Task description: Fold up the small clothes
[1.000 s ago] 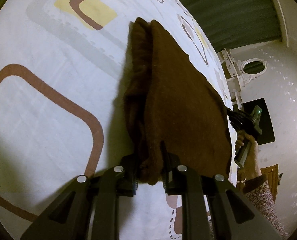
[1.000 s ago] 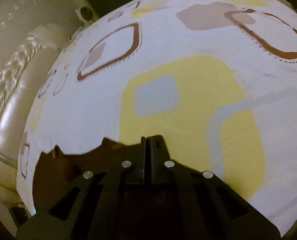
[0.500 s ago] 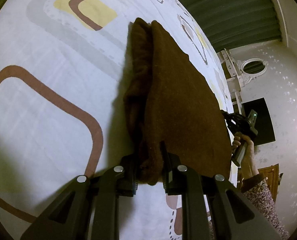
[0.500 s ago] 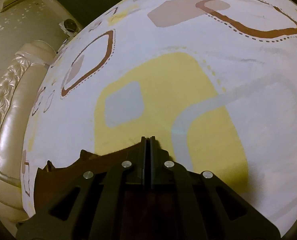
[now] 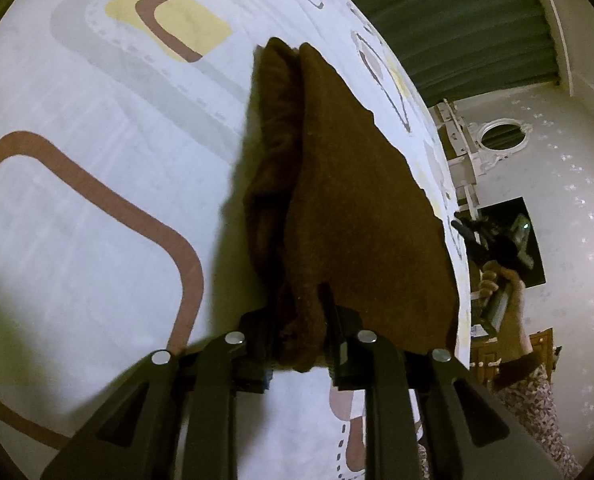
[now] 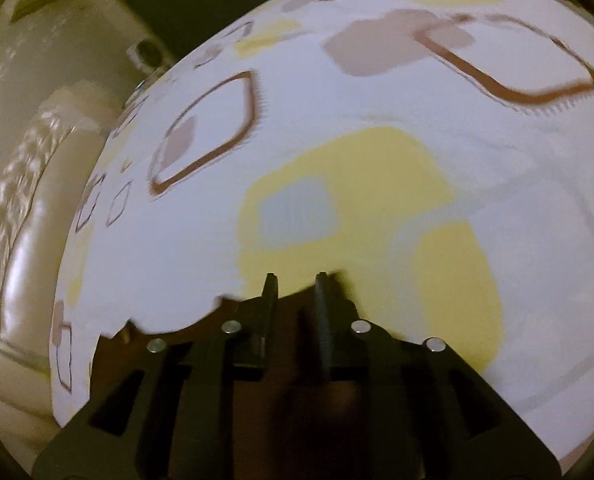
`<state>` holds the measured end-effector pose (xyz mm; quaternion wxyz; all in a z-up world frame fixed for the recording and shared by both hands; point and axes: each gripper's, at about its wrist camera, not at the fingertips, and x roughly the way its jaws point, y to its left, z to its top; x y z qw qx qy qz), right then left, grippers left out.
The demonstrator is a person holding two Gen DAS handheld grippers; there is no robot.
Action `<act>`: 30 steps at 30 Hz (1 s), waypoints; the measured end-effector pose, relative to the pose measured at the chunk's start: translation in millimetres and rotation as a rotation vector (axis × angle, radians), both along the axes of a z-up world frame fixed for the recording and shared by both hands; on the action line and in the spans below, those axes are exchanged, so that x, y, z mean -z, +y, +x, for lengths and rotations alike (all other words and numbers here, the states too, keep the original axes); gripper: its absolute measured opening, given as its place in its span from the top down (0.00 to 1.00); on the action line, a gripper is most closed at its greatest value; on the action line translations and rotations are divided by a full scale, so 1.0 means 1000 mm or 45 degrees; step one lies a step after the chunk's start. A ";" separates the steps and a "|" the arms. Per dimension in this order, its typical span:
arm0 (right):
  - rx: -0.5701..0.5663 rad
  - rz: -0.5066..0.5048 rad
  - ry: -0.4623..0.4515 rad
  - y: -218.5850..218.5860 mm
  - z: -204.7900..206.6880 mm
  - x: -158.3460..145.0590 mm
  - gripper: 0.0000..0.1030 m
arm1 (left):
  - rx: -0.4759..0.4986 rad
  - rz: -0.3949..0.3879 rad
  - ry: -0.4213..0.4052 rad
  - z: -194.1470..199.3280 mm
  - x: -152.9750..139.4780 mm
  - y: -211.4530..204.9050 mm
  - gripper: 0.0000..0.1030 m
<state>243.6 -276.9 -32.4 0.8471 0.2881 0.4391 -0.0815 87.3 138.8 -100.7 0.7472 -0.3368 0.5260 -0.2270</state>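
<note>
A brown fuzzy garment (image 5: 349, 200) lies folded on the patterned bed sheet (image 5: 77, 128), its near corner bunched. My left gripper (image 5: 299, 316) is shut on that near corner. My right gripper shows in the left wrist view (image 5: 463, 232) off the garment's right edge, held in a hand. In the right wrist view my right gripper (image 6: 295, 280) is open with a gap between its fingers, and the dark garment edge (image 6: 169, 332) lies just below and to the left of them.
A cream tufted headboard (image 6: 21, 240) runs along the bed's left side in the right wrist view. Green curtains (image 5: 457, 20) and a white wall with a round mirror (image 5: 501, 140) stand beyond the bed's far edge.
My right gripper has opened and let go of the garment's edge, and it has drawn away to the right. My left gripper stays shut on the near corner.
</note>
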 end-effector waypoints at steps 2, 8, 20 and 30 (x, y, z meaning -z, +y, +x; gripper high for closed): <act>-0.085 -0.017 0.007 0.034 0.010 -0.013 0.73 | -0.004 -0.011 -0.002 0.000 -0.001 0.001 0.75; -0.403 -0.044 0.046 0.165 0.047 -0.031 0.58 | 0.004 -0.022 -0.034 -0.003 -0.007 -0.004 0.60; -0.684 -0.177 0.309 0.353 0.090 0.009 0.50 | 0.005 -0.051 -0.077 -0.004 -0.009 -0.006 0.51; -0.772 -0.513 0.487 0.424 0.118 0.034 0.46 | -0.015 -0.105 -0.105 -0.004 -0.005 -0.001 0.52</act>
